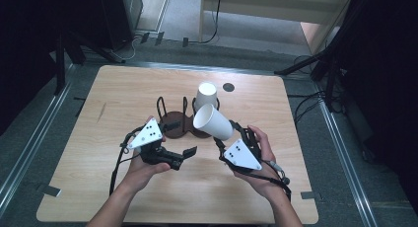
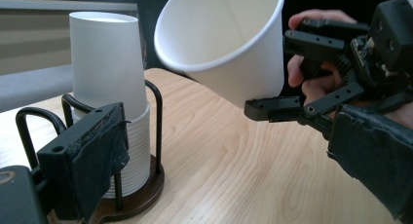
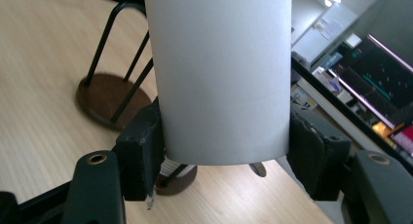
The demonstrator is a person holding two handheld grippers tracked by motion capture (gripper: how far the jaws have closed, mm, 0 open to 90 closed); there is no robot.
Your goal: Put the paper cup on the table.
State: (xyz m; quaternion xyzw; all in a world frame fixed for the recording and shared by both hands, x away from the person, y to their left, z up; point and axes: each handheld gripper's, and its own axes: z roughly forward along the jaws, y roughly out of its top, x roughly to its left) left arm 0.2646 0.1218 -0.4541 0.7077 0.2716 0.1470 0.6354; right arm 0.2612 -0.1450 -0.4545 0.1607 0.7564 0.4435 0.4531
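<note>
A white paper cup hangs tilted above the middle of the table, mouth turned toward the left hand. My right gripper is shut on it; in the right gripper view both jaws press the cup's wall near its base. A stack of white cups stands in a wire holder with a dark round base. My left gripper is open, its jaws spread wide and holding nothing, just left of the held cup and beside the stack.
An empty second wire holder with a brown base stands left of the stack. A small dark disc lies toward the far edge of the wooden table. Cables and stands surround the table on the floor.
</note>
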